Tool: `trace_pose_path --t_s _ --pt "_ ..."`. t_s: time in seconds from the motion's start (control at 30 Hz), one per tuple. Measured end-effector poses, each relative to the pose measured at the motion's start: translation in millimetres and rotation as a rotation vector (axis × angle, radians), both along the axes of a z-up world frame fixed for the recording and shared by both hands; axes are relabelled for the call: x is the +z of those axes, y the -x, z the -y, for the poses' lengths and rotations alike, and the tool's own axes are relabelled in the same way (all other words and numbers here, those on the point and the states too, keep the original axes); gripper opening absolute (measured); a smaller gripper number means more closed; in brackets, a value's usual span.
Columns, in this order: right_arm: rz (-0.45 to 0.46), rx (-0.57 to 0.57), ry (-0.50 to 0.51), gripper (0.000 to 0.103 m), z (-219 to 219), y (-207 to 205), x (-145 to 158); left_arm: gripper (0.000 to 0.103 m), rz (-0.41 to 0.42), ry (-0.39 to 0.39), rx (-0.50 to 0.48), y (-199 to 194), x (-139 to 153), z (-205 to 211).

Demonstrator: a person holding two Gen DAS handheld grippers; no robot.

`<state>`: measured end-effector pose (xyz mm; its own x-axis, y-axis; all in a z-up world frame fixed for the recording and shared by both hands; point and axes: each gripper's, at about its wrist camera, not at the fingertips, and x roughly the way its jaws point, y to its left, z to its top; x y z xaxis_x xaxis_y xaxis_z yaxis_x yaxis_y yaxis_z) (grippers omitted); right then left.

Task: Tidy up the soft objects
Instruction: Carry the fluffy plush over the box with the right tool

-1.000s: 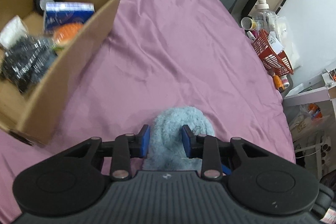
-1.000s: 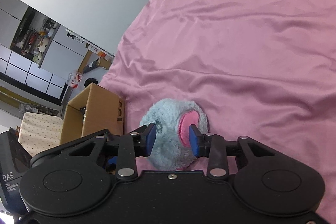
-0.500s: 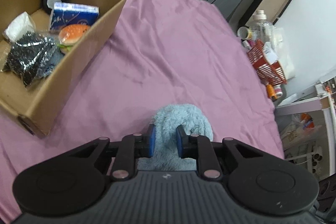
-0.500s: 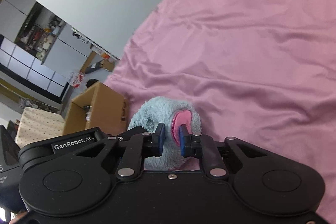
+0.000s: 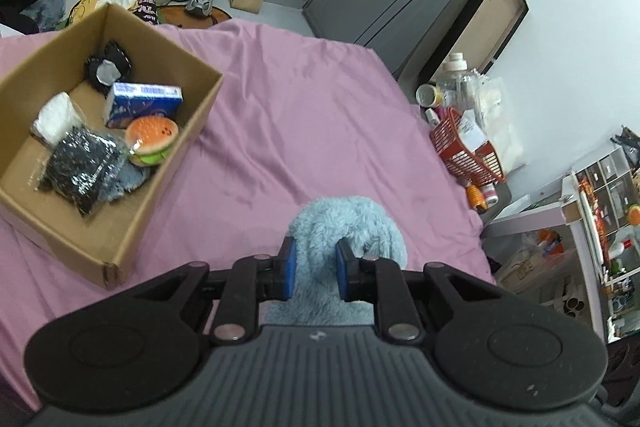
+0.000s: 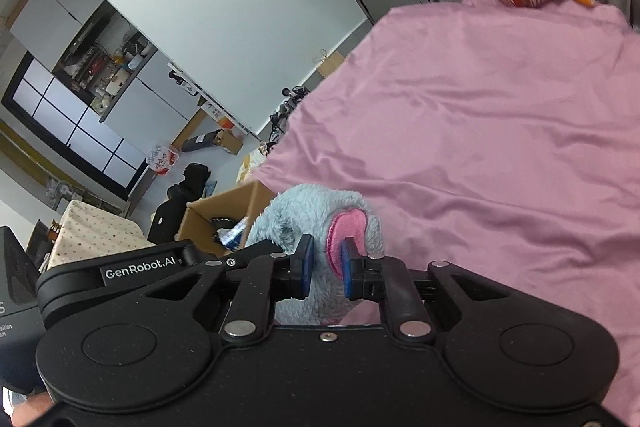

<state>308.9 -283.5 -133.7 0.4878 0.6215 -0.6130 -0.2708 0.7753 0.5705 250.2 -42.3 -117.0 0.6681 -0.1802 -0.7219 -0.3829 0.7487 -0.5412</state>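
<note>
Left tool [image 5: 313, 269] and right tool [image 6: 324, 267] both pinch the blue plush toy [image 5: 348, 227]; uneven pulls could tear it loose short of the box [image 5: 168, 163].

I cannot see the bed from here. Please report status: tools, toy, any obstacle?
Left tool shut on blue plush toy. Right tool shut on it too. Cardboard box open, half full; pink sheet between is bare.
</note>
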Motion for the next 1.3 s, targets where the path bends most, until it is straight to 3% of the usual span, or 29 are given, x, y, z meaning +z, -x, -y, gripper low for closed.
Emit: trace_pose_path --t_s 0.27,0.63,1.3 --pt "0.039 0.037 -0.001 0.015 -39 4 29 0.019 0.047 0.008 0.036 14 28 -37" --pt "0.055 0.095 0.000 0.015 -103 11 43 0.019 0.065 0.003 0.108 34 46 -102" --pt "0.008 0.111 0.073 0.015 -162 12 24 0.019 -0.001 0.061 0.130 31 15 -166"
